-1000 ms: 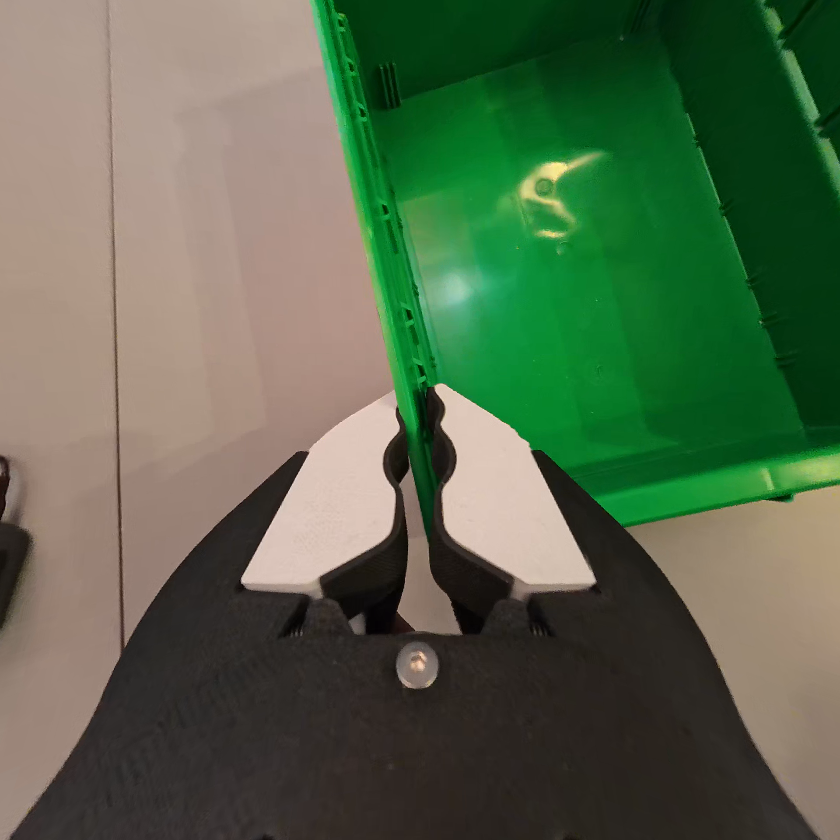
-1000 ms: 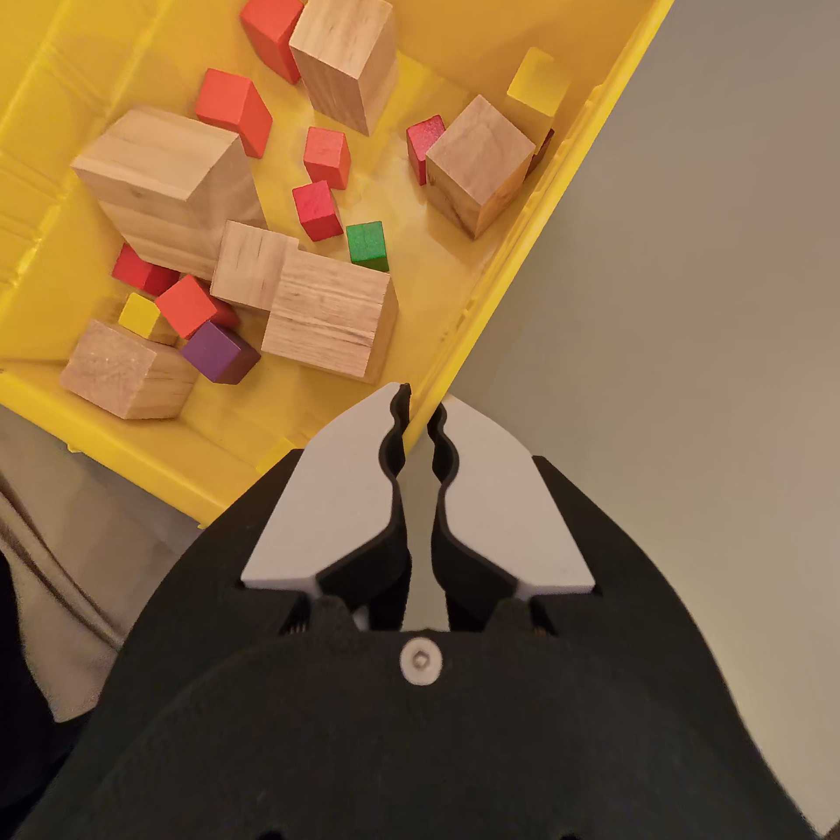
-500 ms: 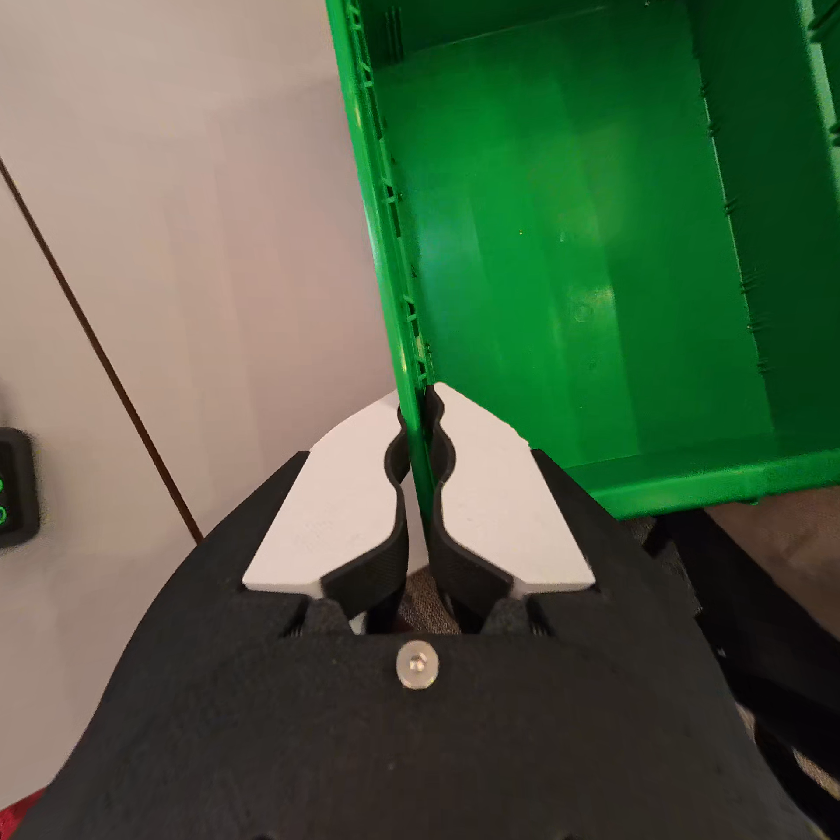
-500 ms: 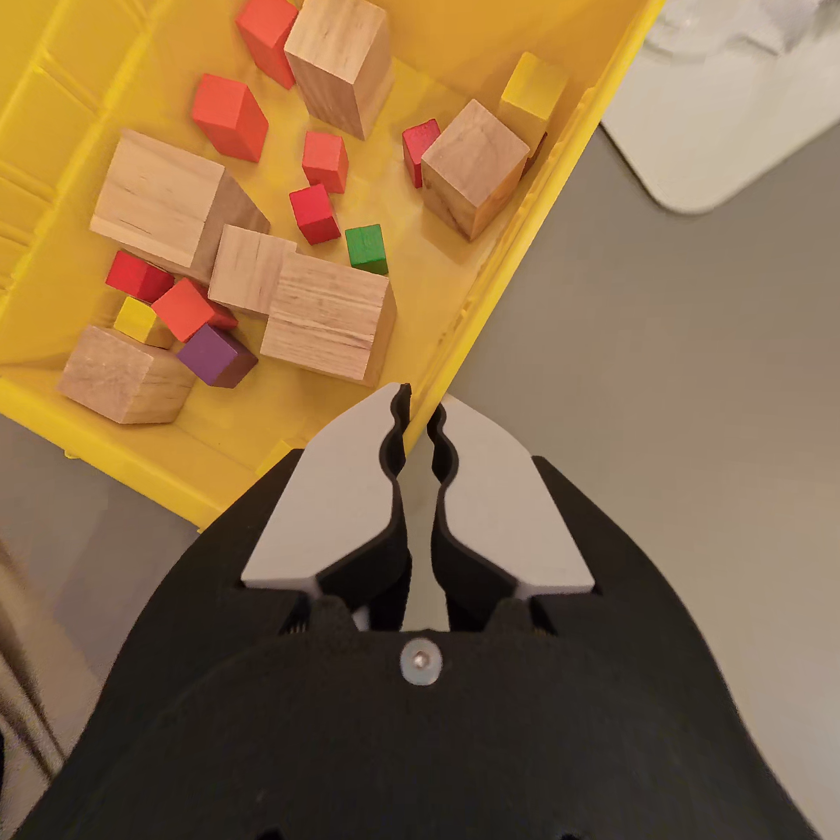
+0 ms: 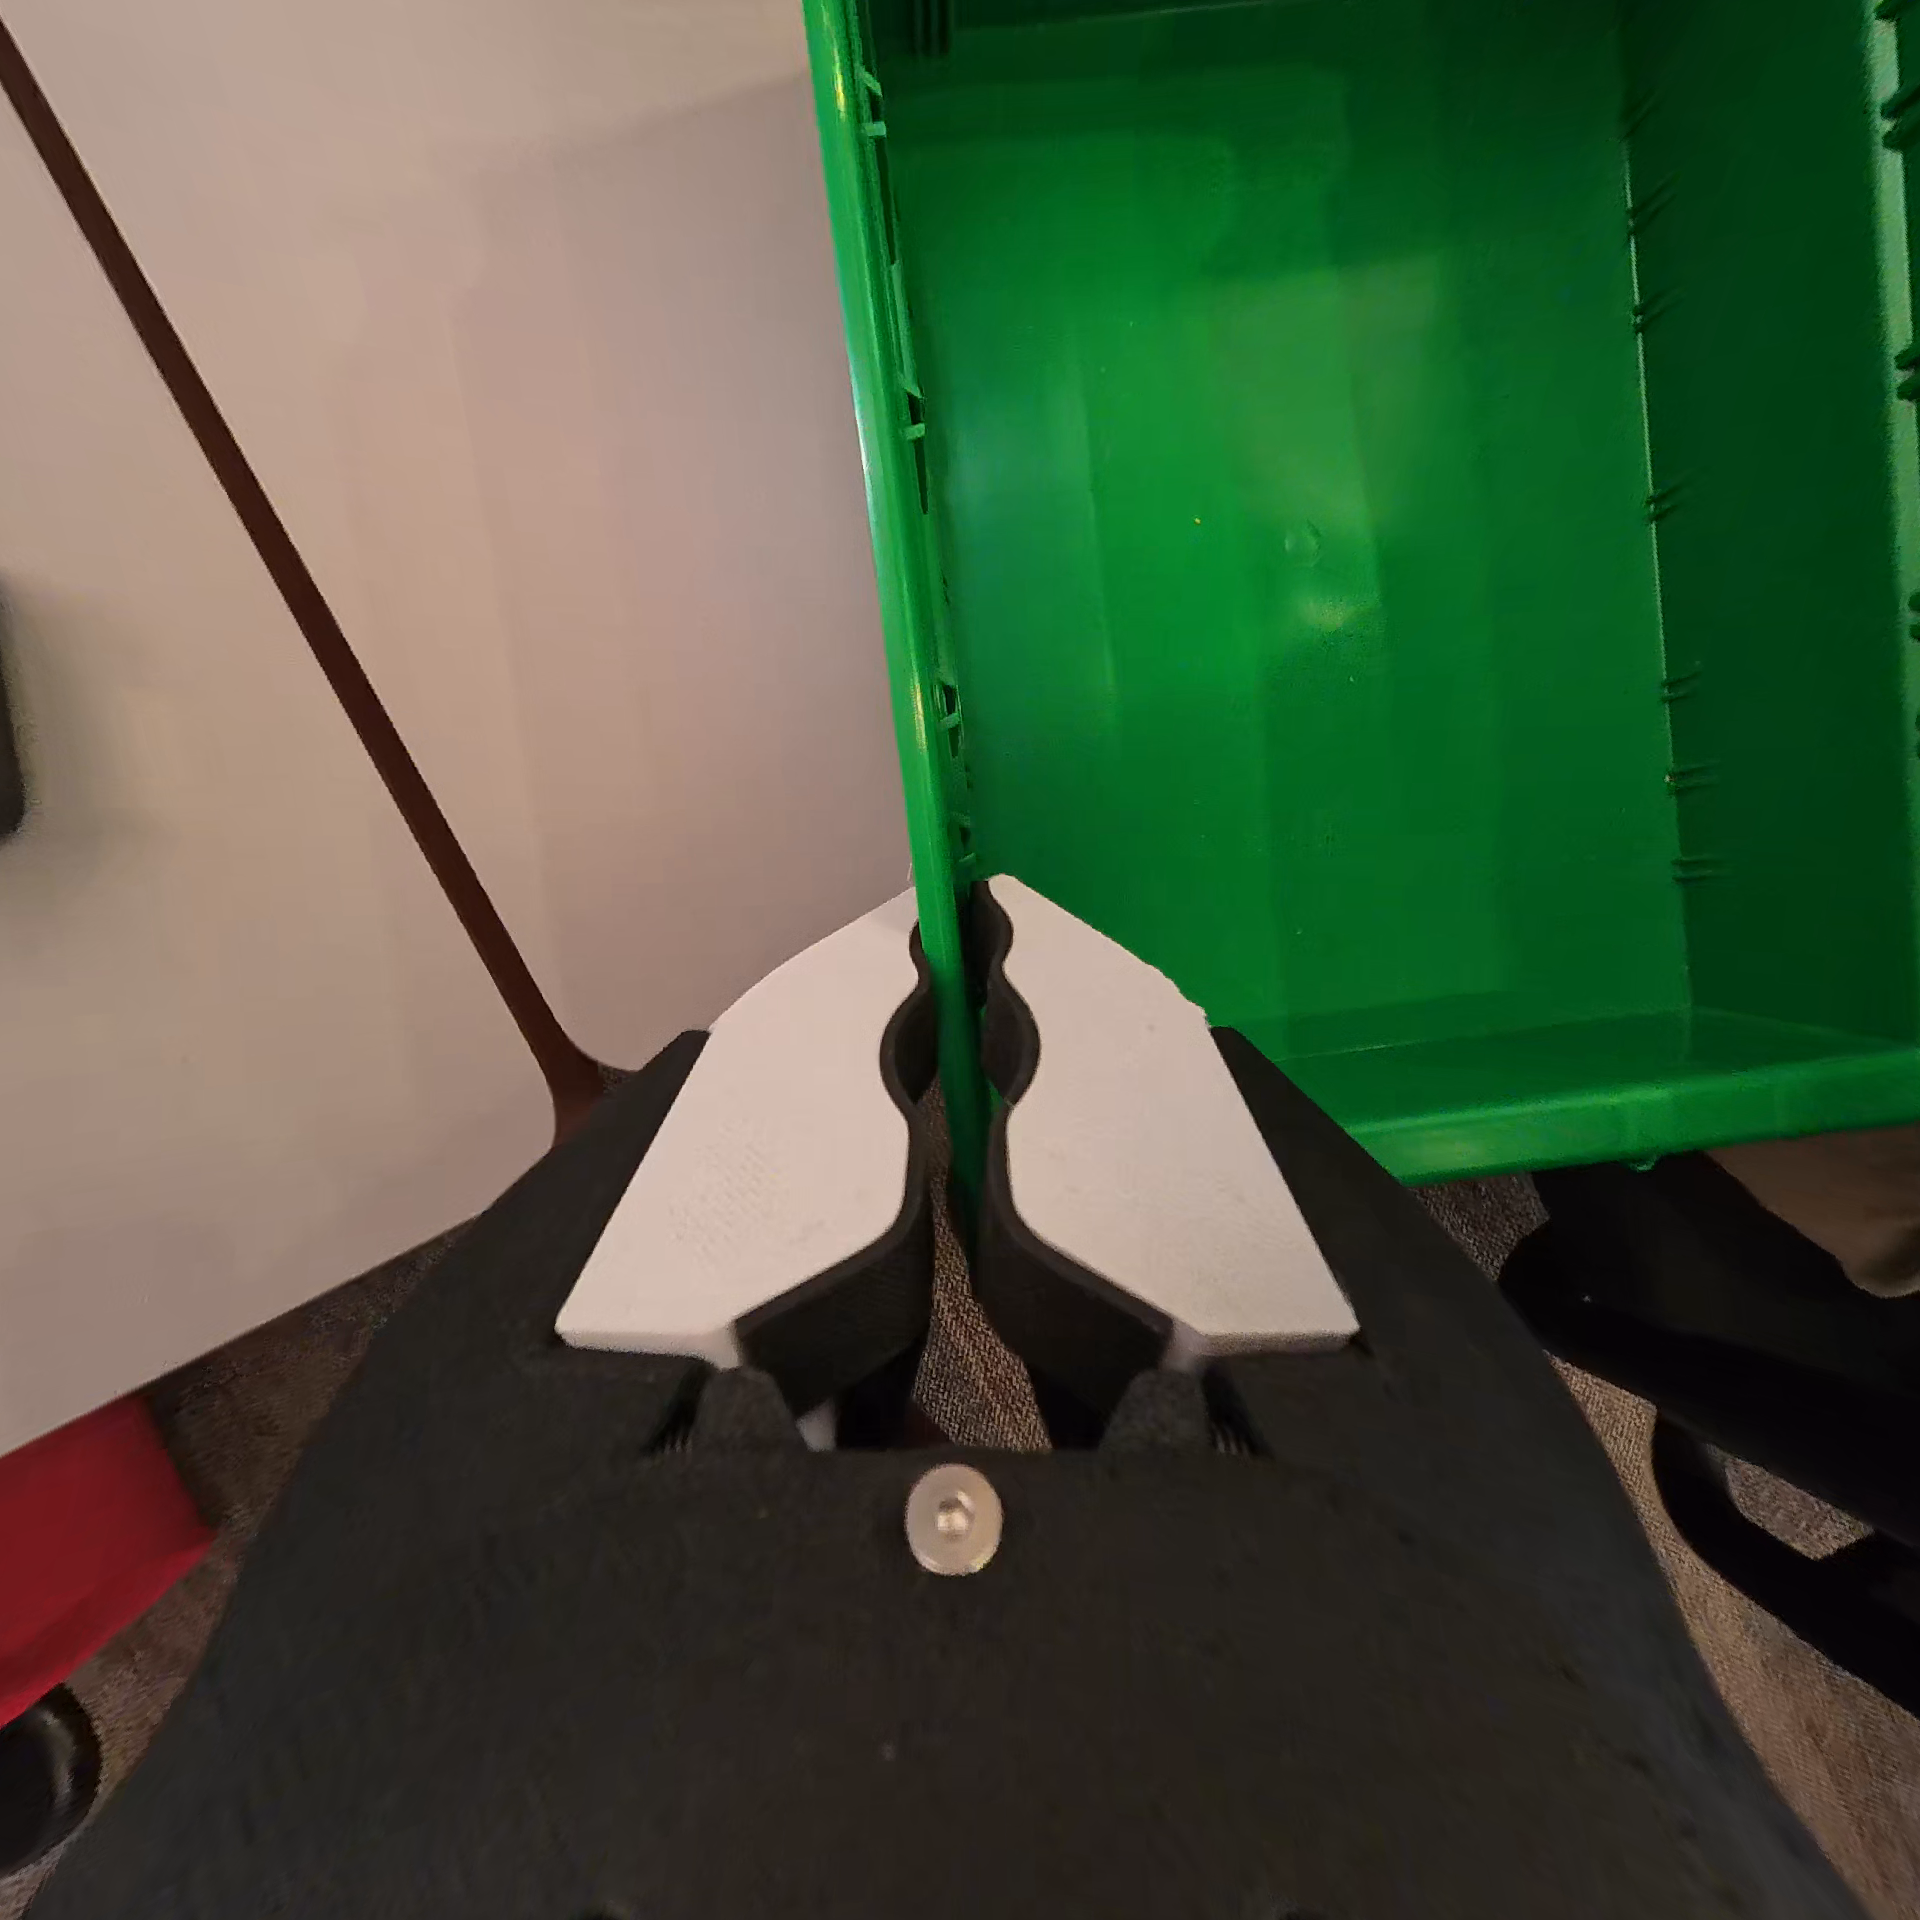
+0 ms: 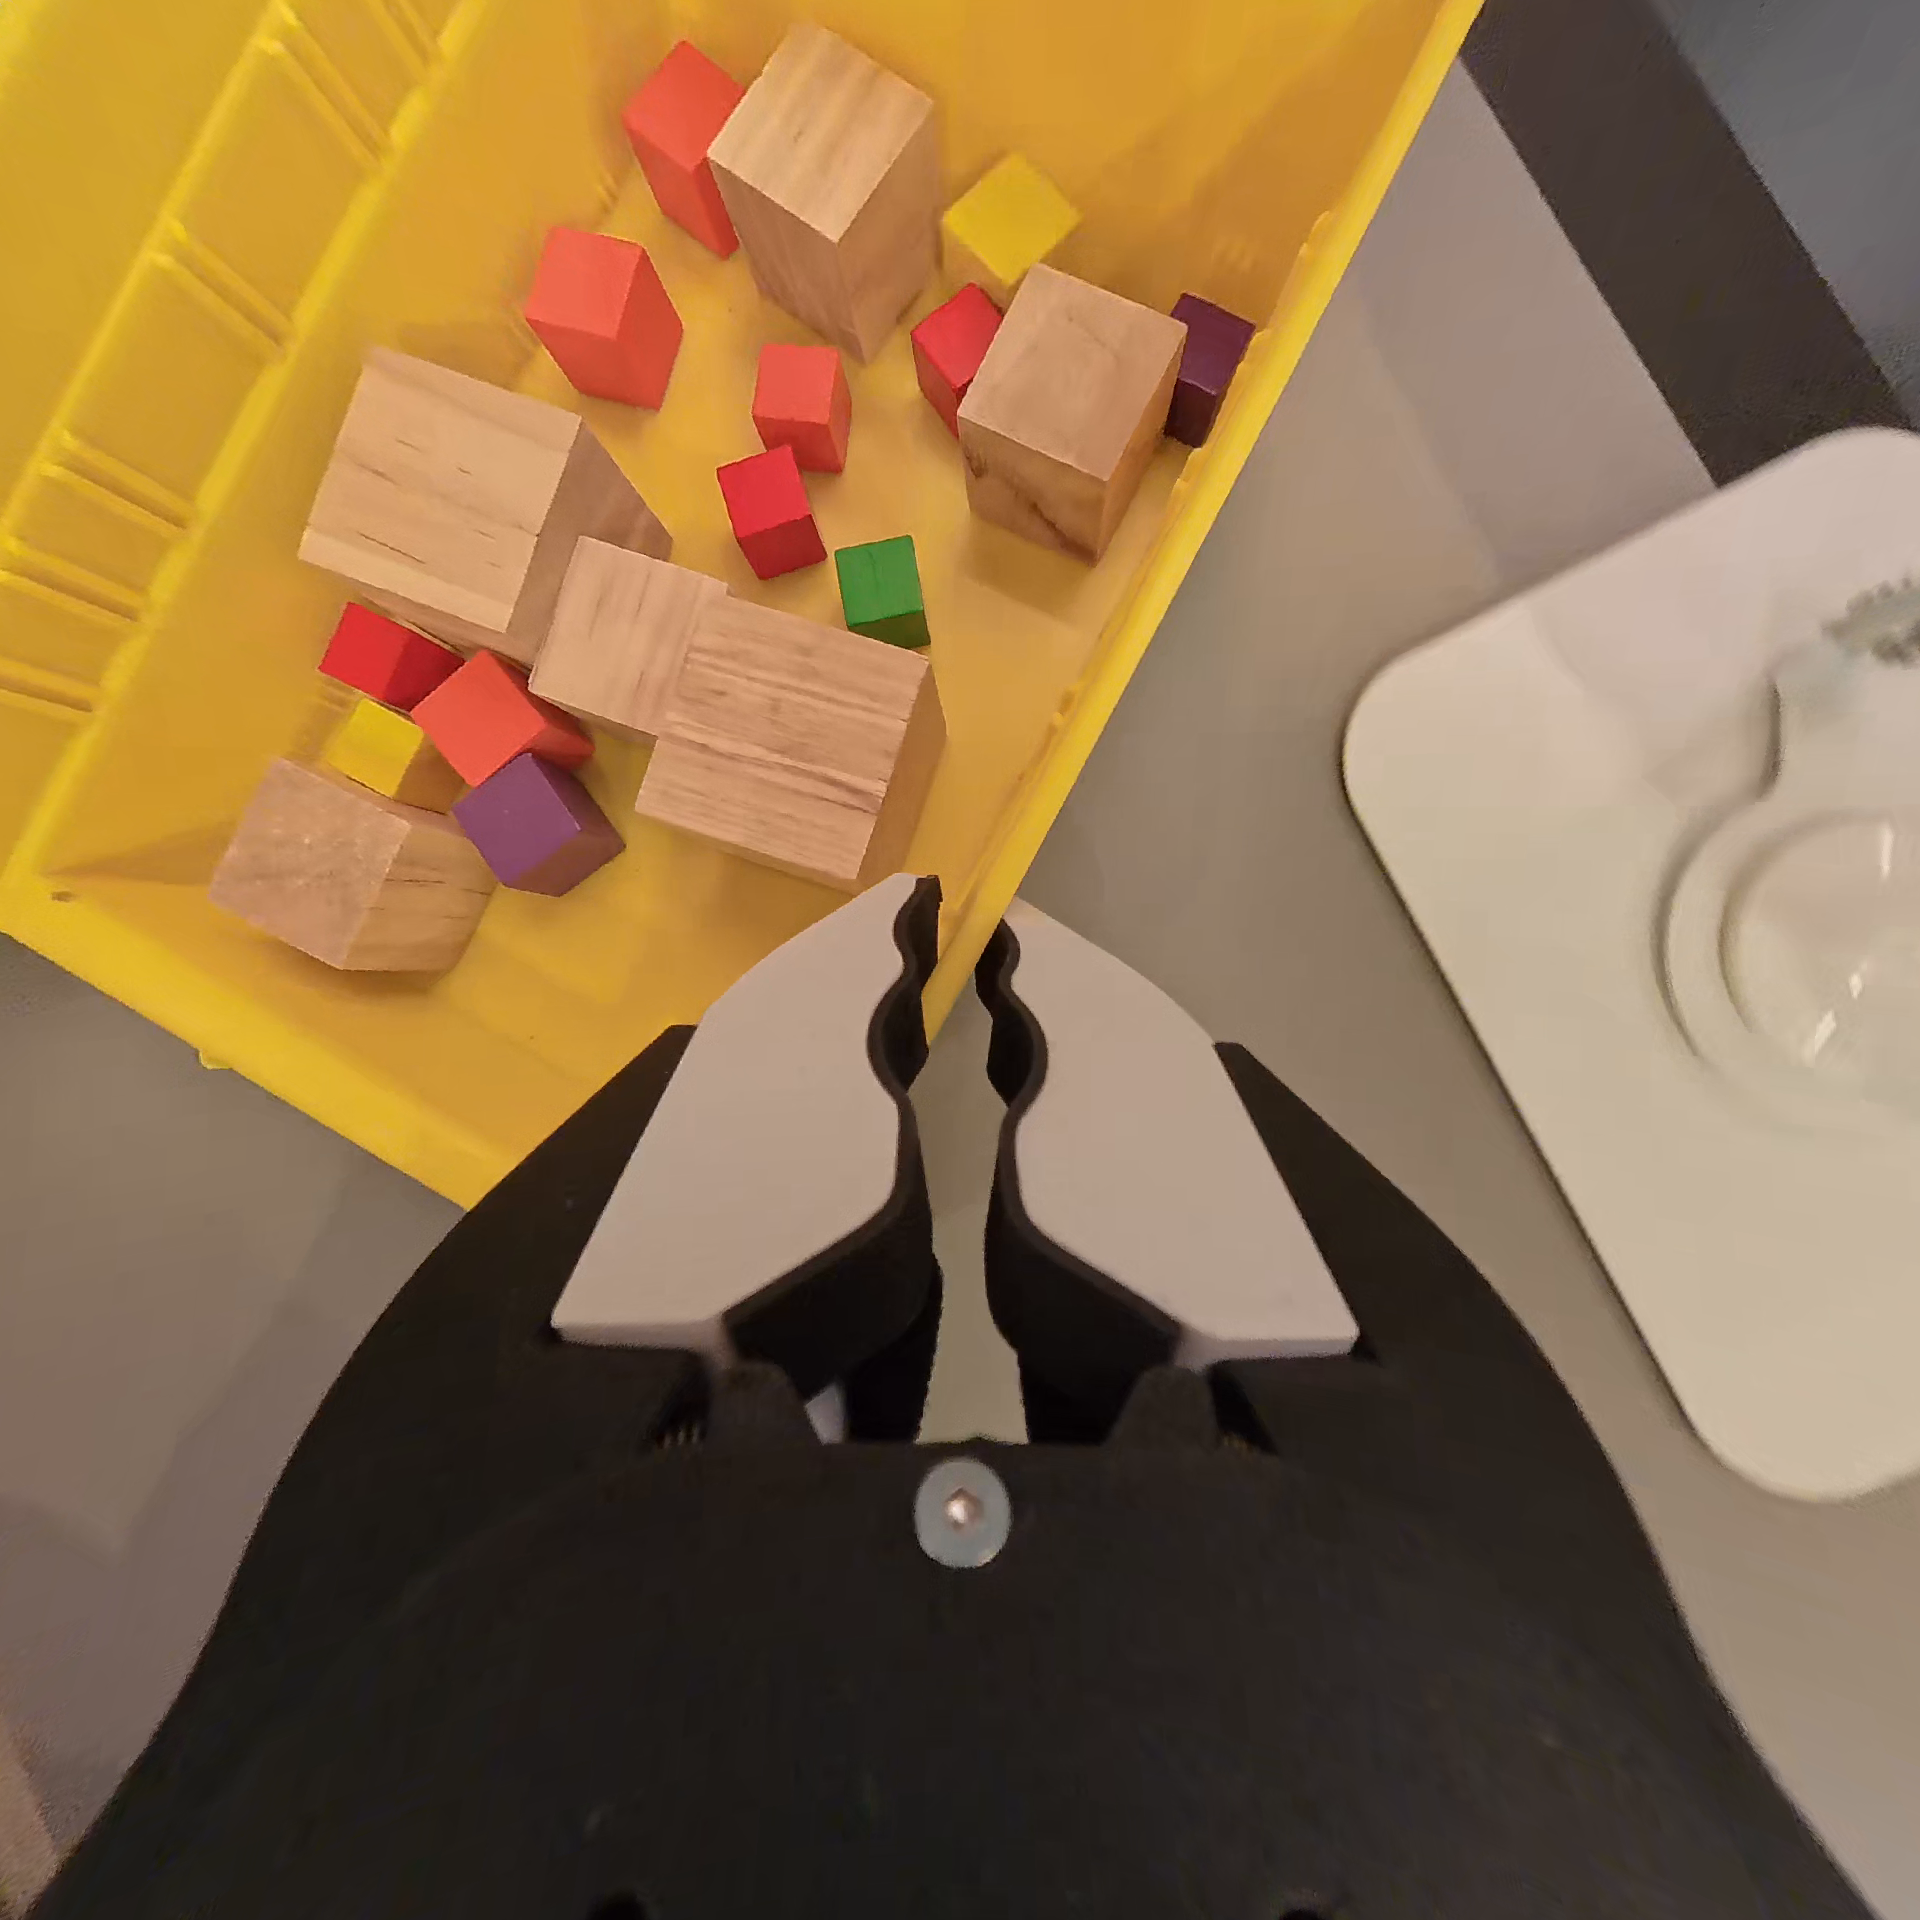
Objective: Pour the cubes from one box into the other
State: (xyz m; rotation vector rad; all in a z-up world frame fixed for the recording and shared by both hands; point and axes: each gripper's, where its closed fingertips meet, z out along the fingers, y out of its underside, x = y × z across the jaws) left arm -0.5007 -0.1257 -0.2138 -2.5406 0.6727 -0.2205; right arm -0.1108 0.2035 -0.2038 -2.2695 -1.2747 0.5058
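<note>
In the left wrist view my left gripper (image 5: pixel 954 914) is shut on the left wall of an empty green box (image 5: pixel 1351 582), which hangs in the air past the table edge. In the right wrist view my right gripper (image 6: pixel 961 914) is shut on the right wall of a yellow box (image 6: pixel 1174 582), held above the grey table. The yellow box holds several cubes: large plain wooden ones (image 6: pixel 790 727), small red ones (image 6: pixel 769 509), a green one (image 6: pixel 881 587), purple ones (image 6: pixel 535 821) and yellow ones (image 6: pixel 1006 220).
A white table top with a dark seam (image 5: pixel 270 551) lies left of the green box; carpet (image 5: pixel 1714 1538) and a red item (image 5: pixel 83 1538) show below. A white tray with a clear glass object (image 6: pixel 1662 831) lies on the grey table (image 6: pixel 1195 831) right of the yellow box.
Both boxes have been lifted and carried. The green box now hangs over the table edge and carpet. The white tray has come into the right wrist view. The cubes barely shifted.
</note>
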